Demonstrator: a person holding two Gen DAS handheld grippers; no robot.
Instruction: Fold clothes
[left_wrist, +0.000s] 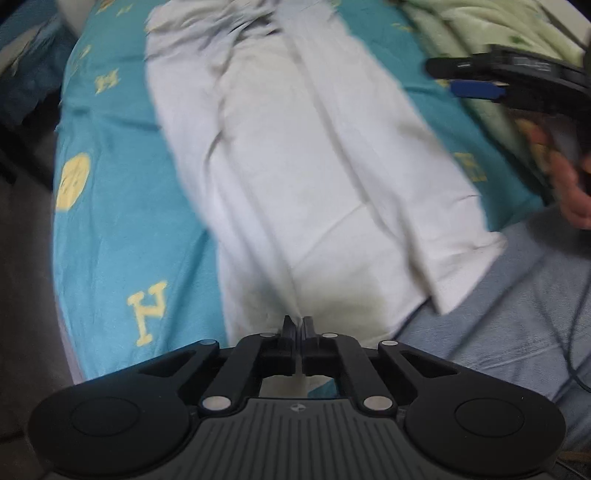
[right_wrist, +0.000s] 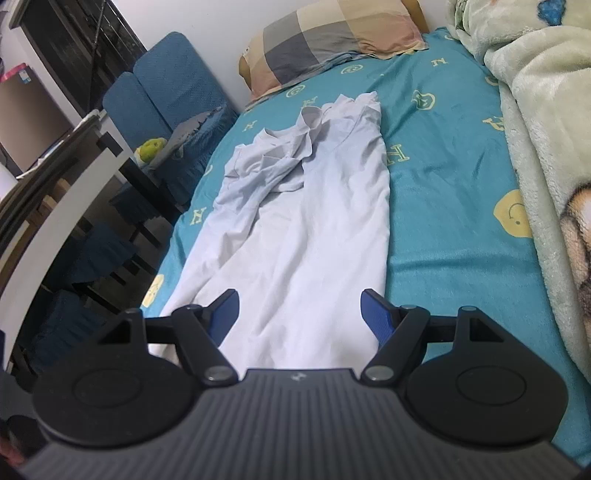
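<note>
We see a pale white shirt (right_wrist: 317, 221) on a teal bedsheet (right_wrist: 443, 177) printed with yellow letters and smiley faces. Beyond the shirt lies a beige-and-grey checked pillow (right_wrist: 332, 40); beside it, a pale green blanket (right_wrist: 546, 110).

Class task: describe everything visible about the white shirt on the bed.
The white shirt is thin, creased cloth lying lengthwise on the teal bedsheet, sides folded inward, collar end rumpled toward the checked pillow. The left gripper is shut on a pinch of its near hem; the right gripper hangs open above it.
</note>
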